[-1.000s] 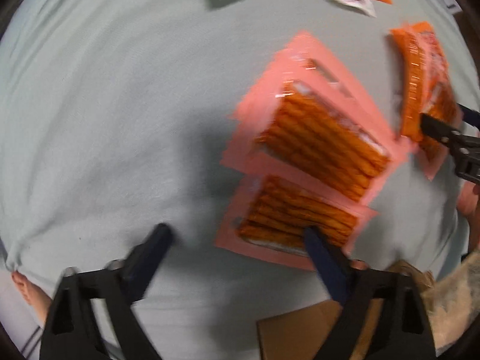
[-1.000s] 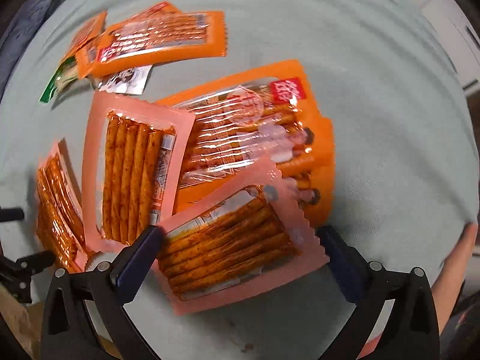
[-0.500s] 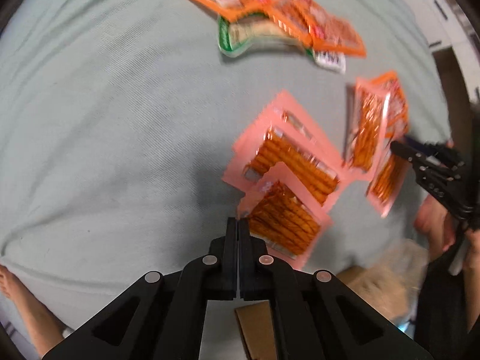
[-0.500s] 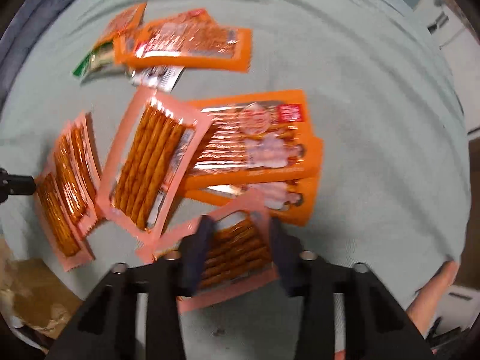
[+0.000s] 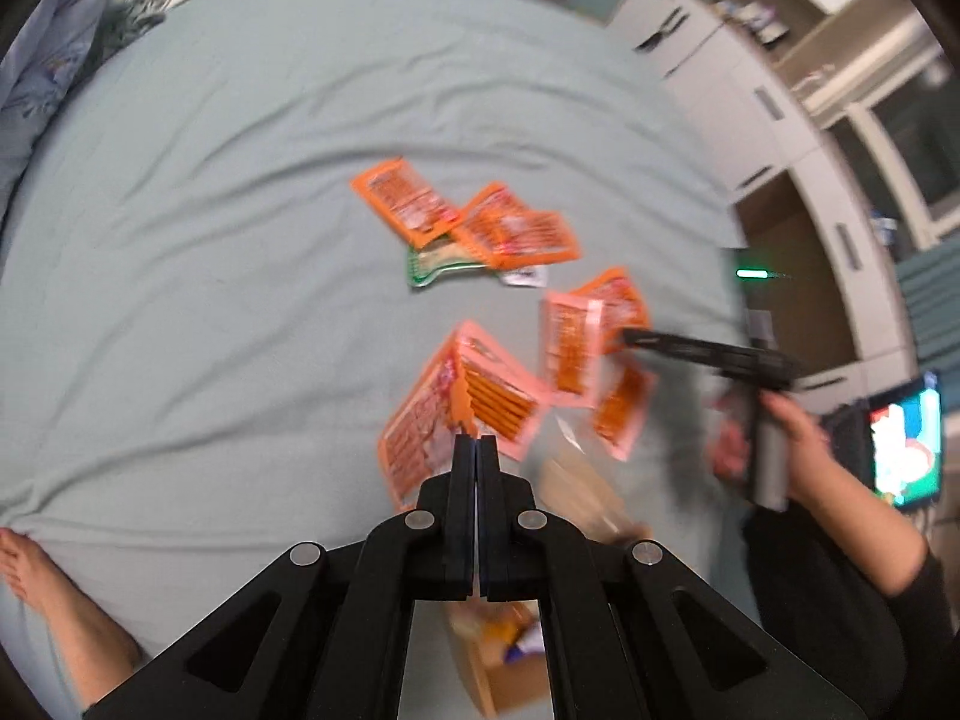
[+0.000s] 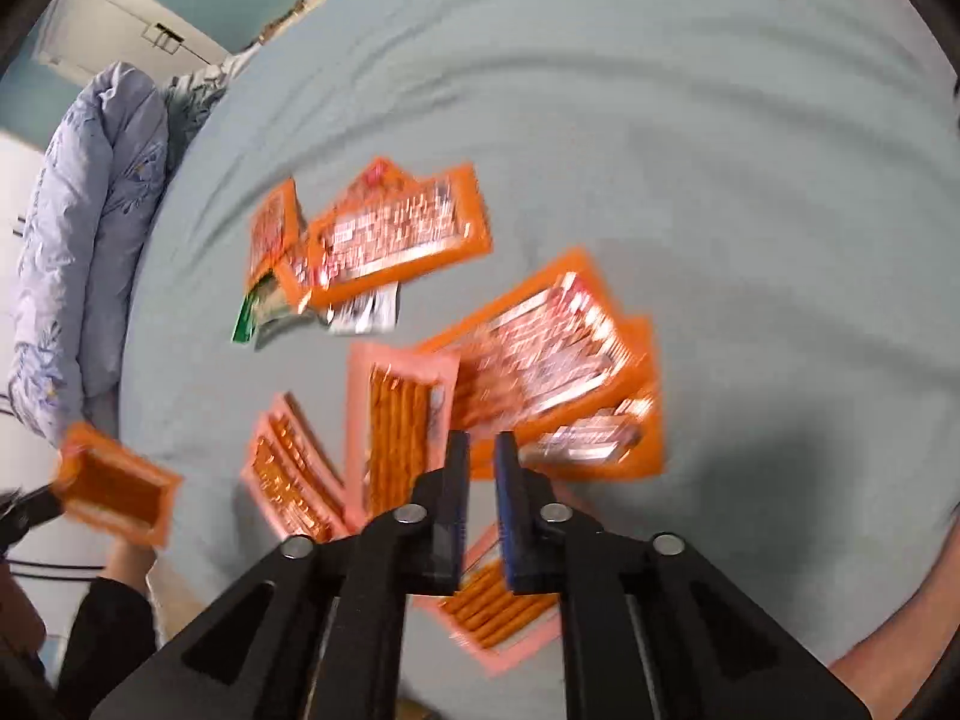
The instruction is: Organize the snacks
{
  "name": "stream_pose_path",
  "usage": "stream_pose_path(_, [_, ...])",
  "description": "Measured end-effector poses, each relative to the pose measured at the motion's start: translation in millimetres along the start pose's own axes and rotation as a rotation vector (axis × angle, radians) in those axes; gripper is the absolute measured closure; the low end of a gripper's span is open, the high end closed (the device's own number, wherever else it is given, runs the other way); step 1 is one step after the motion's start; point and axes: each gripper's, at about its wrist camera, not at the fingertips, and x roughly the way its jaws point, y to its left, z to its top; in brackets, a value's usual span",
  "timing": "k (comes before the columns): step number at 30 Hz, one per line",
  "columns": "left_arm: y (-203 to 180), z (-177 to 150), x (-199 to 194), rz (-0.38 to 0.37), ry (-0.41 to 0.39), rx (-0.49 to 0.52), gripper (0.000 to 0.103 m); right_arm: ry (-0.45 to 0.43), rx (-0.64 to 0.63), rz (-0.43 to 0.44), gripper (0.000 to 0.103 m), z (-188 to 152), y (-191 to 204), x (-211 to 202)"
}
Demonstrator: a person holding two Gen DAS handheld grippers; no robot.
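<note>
My left gripper (image 5: 477, 444) is shut on the edge of a pink pack of orange sticks (image 5: 417, 438), which hangs off the bed; the right wrist view shows that pack (image 6: 114, 492) raised at far left. The jaws of my right gripper (image 6: 480, 450) are closing on another pink stick pack (image 6: 498, 606), pinched between the pads and lifted. From the left wrist view this pack (image 5: 621, 414) dangles under the right gripper (image 5: 630, 337). Two more pink packs (image 6: 396, 414) (image 6: 288, 468) lie on the sheet.
Orange snack packs (image 6: 540, 348) (image 6: 390, 234) and a green one (image 6: 258, 312) lie farther up the pale green bed sheet (image 6: 750, 180). An open cardboard box (image 5: 498, 678) sits below my left gripper. A rolled quilt (image 6: 90, 228) lies at the bed's edge, with a bare foot (image 5: 36, 570) nearby.
Both grippers went from wide open to closed on a pink pack each. The left one rose high with its pack; the right one lifted a little.
</note>
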Motion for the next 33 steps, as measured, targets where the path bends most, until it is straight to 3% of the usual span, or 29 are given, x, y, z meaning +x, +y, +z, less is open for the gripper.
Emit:
stream_pose_path(5, [-23,-44,-44,-0.117,0.017,0.086,0.103,0.065,-0.045,0.016,0.065,-3,16,21])
stream_pose_path(7, [-33,-61,-38,-0.148,0.071,0.122,0.103,0.083,-0.039,0.017,0.049,0,23,30])
stream_pose_path(8, [-36,-68,-36,-0.149,0.092,0.132,0.103,0.09,-0.036,0.008,0.048,1,25,40])
stream_pose_path(12, [-43,-92,3,-0.098,0.205,0.187,0.103,0.139,-0.01,-0.023,0.044,8,32,71])
stream_pose_path(15, [-43,-103,34,-0.03,0.283,0.209,0.098,0.148,-0.022,-0.03,0.019,12,49,81])
stream_pose_path(18, [-41,-106,44,-0.019,0.318,0.209,0.076,0.176,-0.106,-0.13,0.017,5,64,91])
stream_pose_path(20, [-38,-105,36,-0.011,0.279,0.202,0.051,0.168,-0.177,-0.207,0.029,2,75,95])
stream_pose_path(22, [-35,-102,27,0.007,0.235,0.195,0.043,0.144,-0.291,-0.341,0.069,-5,86,95])
stream_pose_path(24, [-31,-100,22,0.021,0.216,0.187,0.042,0.117,-0.339,-0.349,0.094,-7,91,87])
stream_pose_path(29, [-25,-95,23,0.118,0.184,0.221,0.041,0.007,-0.359,-0.323,0.094,-15,91,32])
stream_pose_path(33, [-16,-90,32,0.214,0.164,0.224,0.038,-0.055,-0.332,-0.216,0.094,-36,102,-38])
